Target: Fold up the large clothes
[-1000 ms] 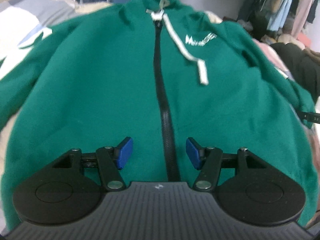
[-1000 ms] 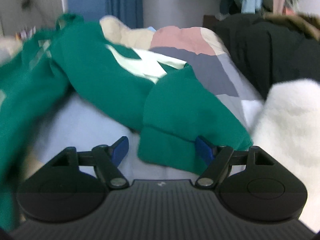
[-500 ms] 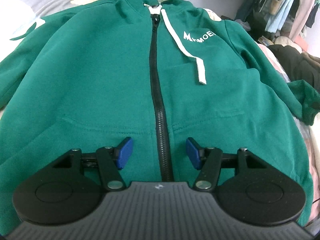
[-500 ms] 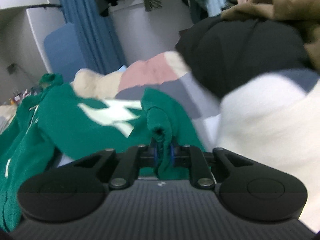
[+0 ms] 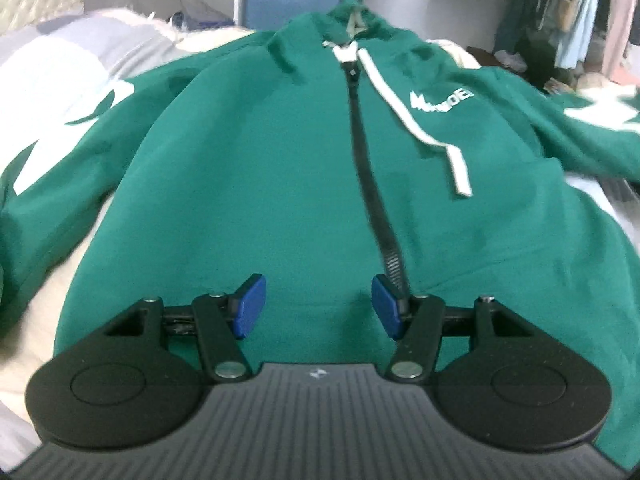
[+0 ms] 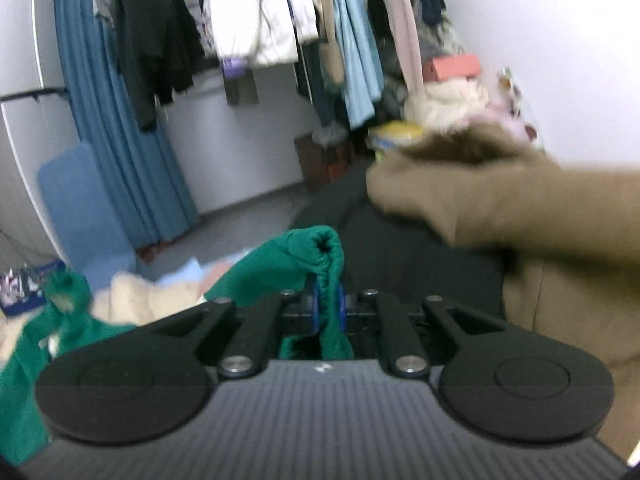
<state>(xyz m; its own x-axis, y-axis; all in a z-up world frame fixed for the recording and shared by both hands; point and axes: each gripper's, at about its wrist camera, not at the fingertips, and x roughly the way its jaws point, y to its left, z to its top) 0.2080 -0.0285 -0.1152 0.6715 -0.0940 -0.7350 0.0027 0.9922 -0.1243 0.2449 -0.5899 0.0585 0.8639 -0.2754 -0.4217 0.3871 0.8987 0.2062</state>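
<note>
Two views split the scene between them. Only the left wrist view shows the green hoodie (image 5: pixel 256 184) laid front-up on the bed (image 5: pixel 60 68), hood toward 12 o'clock, black zipper (image 5: pixel 368 168) running down its middle, white drawstring (image 5: pixel 420 128) and white chest lettering (image 5: pixel 440 100) toward 1 o'clock. The left claw (image 5: pixel 318 306) hangs over the lower front with its jaws well apart, nothing between them; the zipper's lower end sits just beside its right pad.

Only the right wrist view shows the grip: the right claw (image 6: pixel 329 308) is clamped tight on a bunched green sleeve cuff (image 6: pixel 320 248), lifted off the bed, the sleeve trailing toward 8 o'clock.

Bedding is patchwork grey and white with a cream fleece blanket (image 6: pixel 148 292). Beyond, hanging clothes (image 6: pixel 256 12) fill 12 o'clock, a blue curtain (image 6: pixel 104 120) 10 o'clock, a brown coat (image 6: pixel 540 216) 3 o'clock.
</note>
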